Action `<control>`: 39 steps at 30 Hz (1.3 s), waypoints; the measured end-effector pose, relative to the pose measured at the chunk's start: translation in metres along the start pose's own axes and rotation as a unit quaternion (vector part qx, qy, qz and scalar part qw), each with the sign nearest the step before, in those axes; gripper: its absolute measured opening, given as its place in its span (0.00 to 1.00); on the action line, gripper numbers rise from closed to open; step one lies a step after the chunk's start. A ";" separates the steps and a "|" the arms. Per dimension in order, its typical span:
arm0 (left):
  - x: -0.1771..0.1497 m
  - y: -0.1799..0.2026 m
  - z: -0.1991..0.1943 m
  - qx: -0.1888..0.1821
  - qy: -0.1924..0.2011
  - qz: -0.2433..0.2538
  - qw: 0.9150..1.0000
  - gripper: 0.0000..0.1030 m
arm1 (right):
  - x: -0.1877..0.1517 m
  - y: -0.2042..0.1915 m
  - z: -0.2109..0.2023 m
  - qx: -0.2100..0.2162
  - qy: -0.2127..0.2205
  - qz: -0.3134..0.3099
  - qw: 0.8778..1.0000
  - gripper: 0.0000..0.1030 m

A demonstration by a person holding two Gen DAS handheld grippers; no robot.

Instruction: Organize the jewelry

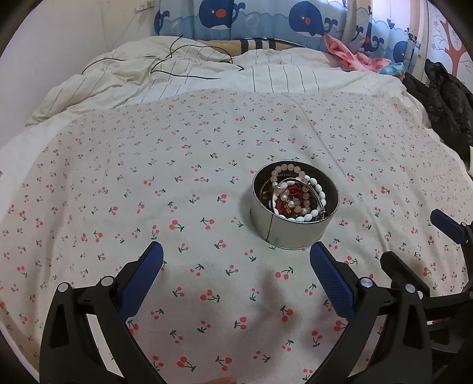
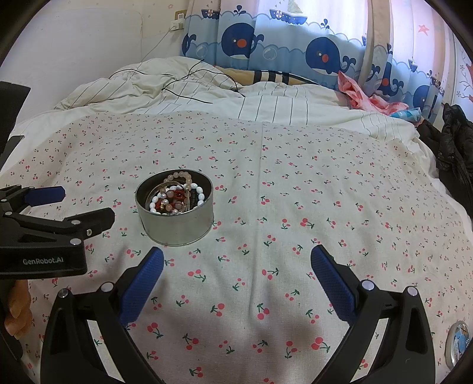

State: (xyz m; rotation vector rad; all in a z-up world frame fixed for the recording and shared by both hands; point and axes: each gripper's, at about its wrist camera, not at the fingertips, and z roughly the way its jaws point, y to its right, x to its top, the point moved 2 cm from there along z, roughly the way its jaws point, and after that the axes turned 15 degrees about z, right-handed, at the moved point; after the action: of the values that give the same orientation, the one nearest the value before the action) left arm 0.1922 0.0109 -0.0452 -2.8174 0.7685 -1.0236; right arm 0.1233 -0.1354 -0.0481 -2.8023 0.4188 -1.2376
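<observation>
Silver metal tin (image 1: 291, 206) of beaded jewelry is sitting on the bed (image 1: 118, 177), just ahead-right of the spread left hand-held gripper (image 1: 236, 254) and ahead-left of the spread right hand-held gripper (image 2: 236, 255); both are lying about equally near.

left wrist: low over the bed (image 1: 88, 183), facing the whale curtain (image 1: 266, 20), round tin (image 1: 291, 233) near, right of centre | right wrist: same heading, tin left of centre | shared: tin, cherry cloth (image 1: 207, 295), quilt, curtain; each sees the other's tongs
</observation>
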 end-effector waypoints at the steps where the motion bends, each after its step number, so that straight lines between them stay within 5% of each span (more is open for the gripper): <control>1: 0.000 0.000 0.000 0.001 0.001 0.001 1.000 0.93 | 0.000 0.000 0.000 0.000 0.000 0.000 1.000 0.93; 7: -0.005 -0.005 -0.008 -0.025 0.039 -0.033 0.998 0.93 | -0.001 0.001 0.002 0.005 -0.002 0.008 1.000 0.93; 10: -0.004 -0.007 -0.010 0.002 0.043 -0.029 0.999 0.93 | -0.002 0.001 0.003 0.002 -0.001 0.010 1.000 0.93; 16: -0.001 -0.003 -0.004 0.023 0.021 -0.003 1.000 0.93 | -0.002 0.001 0.002 0.000 -0.001 0.010 1.000 0.93; 39: -0.003 -0.003 0.000 -0.004 0.007 -0.010 1.000 0.93 | 0.000 0.004 0.002 -0.002 -0.004 0.011 1.000 0.93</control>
State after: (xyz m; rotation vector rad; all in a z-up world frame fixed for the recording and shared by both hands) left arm 0.1919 0.0147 -0.0461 -2.8337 0.7482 -1.0465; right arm 0.1240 -0.1392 -0.0507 -2.7985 0.4505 -1.2217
